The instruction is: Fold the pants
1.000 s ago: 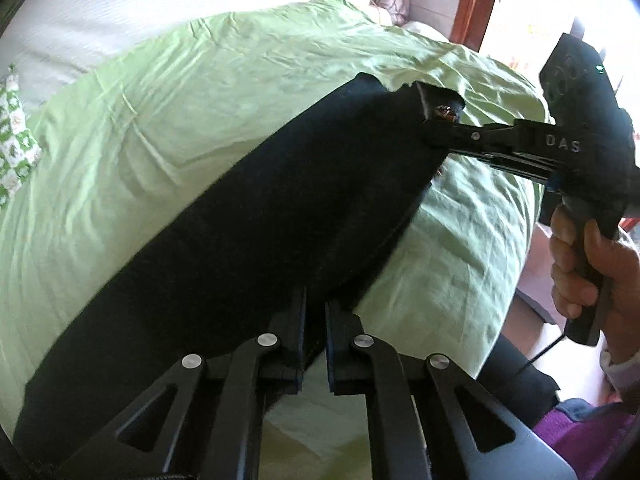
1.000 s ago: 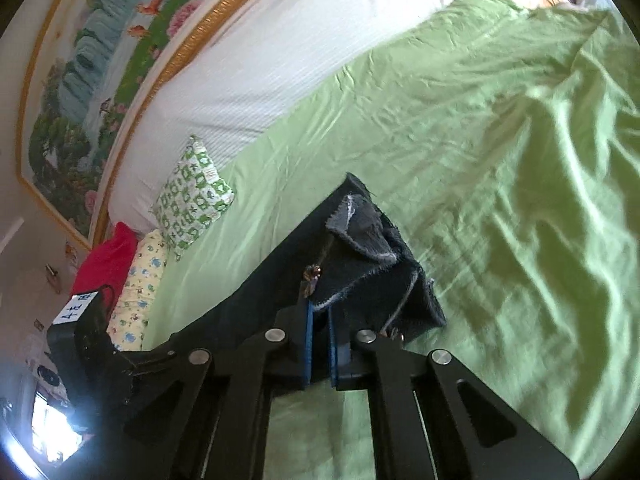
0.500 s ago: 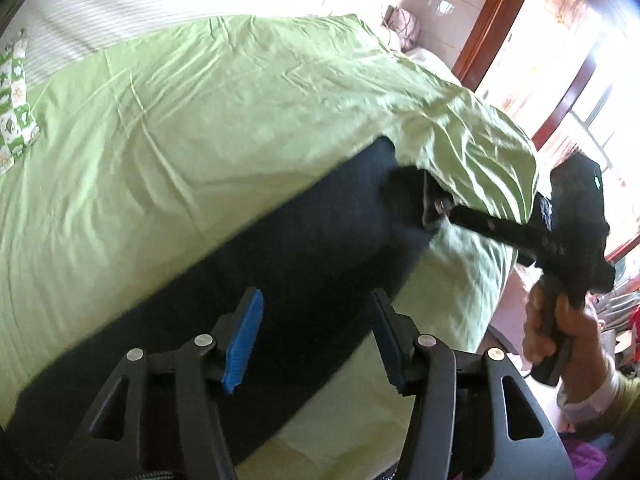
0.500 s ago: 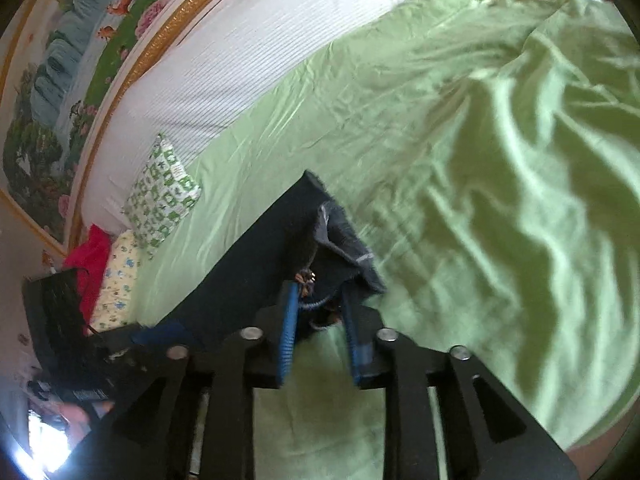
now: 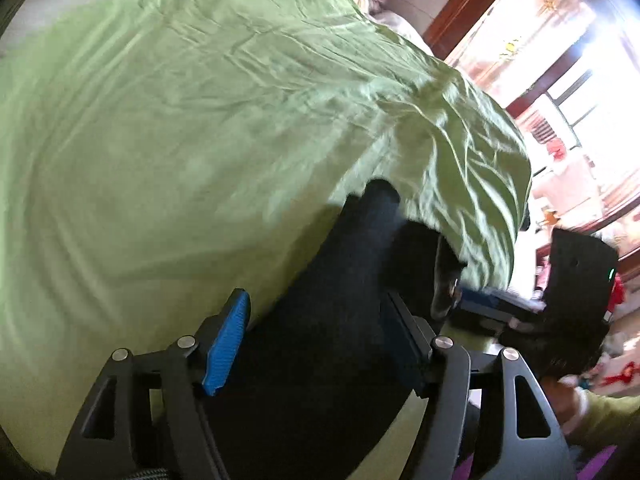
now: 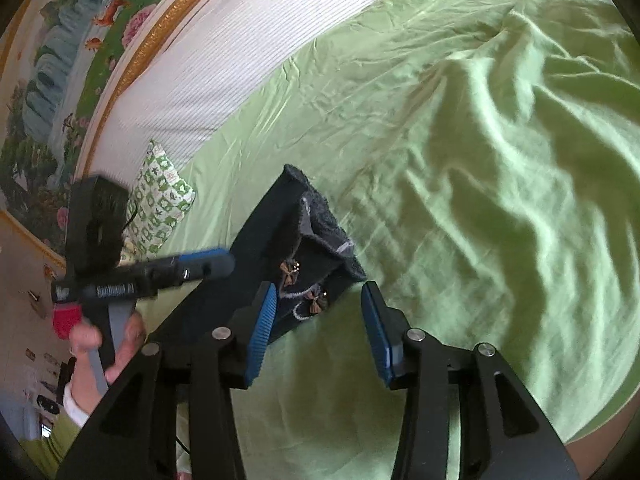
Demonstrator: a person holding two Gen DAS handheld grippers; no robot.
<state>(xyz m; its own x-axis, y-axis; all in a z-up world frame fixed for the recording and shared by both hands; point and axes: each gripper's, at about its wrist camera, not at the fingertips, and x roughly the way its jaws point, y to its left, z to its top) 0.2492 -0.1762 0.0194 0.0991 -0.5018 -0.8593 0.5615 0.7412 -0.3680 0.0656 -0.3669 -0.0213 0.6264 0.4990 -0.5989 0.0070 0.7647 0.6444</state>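
Observation:
The dark pants [image 5: 340, 320] lie folded lengthwise on the green bed sheet [image 5: 180, 140]. In the right wrist view the pants [image 6: 280, 248] show their waist end, with small brown bows and a turned-over grey edge. My left gripper [image 5: 316, 340] is open and empty, hovering over the middle of the pants. My right gripper [image 6: 320, 332] is open and empty, just short of the waist end. The left gripper also shows in the right wrist view [image 6: 208, 264], side-on above the pants. The right gripper appears in the left wrist view [image 5: 472, 300] at the waist end.
A green-and-white patterned pillow [image 6: 160, 204] lies at the head of the bed by a white headboard [image 6: 248, 60] and a framed painting [image 6: 52, 80]. The bed's edge [image 5: 516, 220] drops off at the right, with wooden doors and bright windows [image 5: 560, 60] beyond.
Both grippers have opened and let go of the pants, which now lie on the sheet. Both grippers have drawn back a little from the cloth.

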